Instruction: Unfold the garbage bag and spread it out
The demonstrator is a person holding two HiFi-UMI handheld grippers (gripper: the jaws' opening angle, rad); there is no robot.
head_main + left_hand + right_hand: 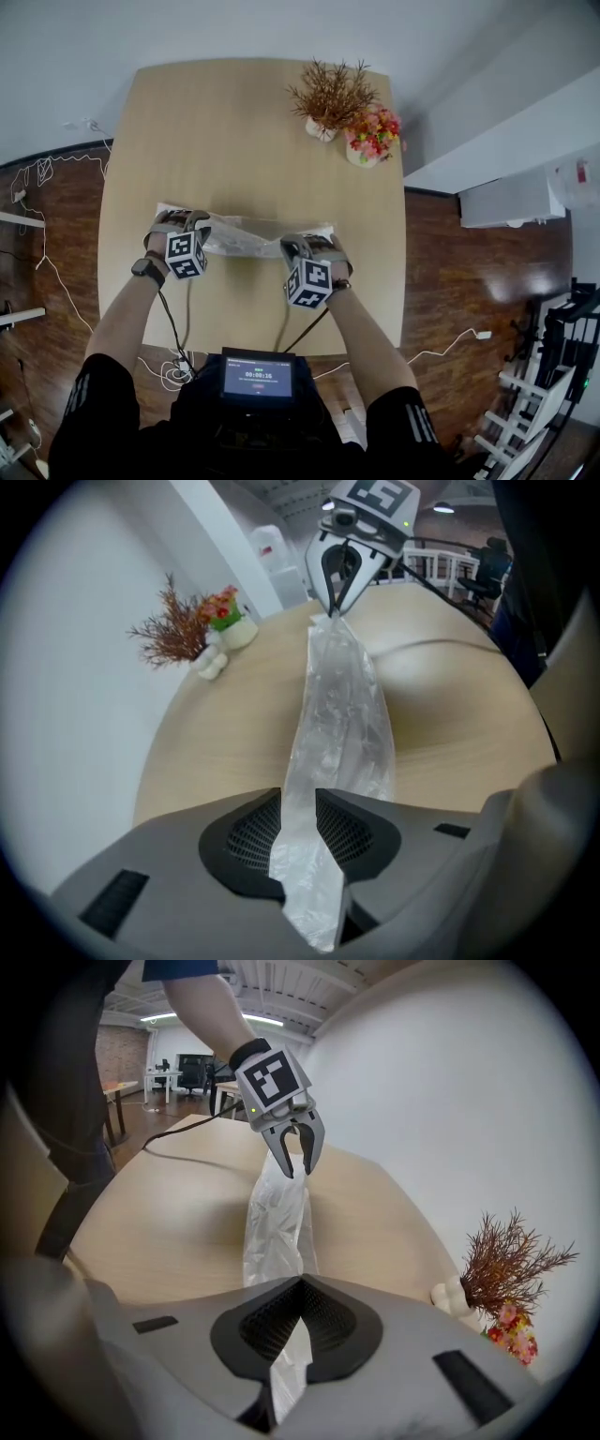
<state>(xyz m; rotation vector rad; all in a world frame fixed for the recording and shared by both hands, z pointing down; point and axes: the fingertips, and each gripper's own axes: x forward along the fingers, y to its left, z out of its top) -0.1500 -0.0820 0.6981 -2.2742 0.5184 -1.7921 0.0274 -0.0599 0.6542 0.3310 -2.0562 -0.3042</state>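
Note:
A clear, crumpled garbage bag (251, 234) lies as a long folded strip across the wooden table (234, 122), stretched between my two grippers. My left gripper (182, 225) is at the strip's left end. In the left gripper view its pads (251, 834) stand apart with the bag (337, 714) running loosely through the gap. My right gripper (306, 247) holds the right end. In the right gripper view its jaws are closed on the bag (277, 1222), with film pinched between the pads (323, 1321). Each gripper view shows the other gripper at the far end: the right gripper (339, 581) and the left gripper (294, 1155).
A pot of dried brown twigs (328, 98) and a pot of red and pink flowers (372, 136) stand at the table's far right corner. A small screen (258, 375) sits at my waist. Cables (47, 272) trail over the wooden floor at the left.

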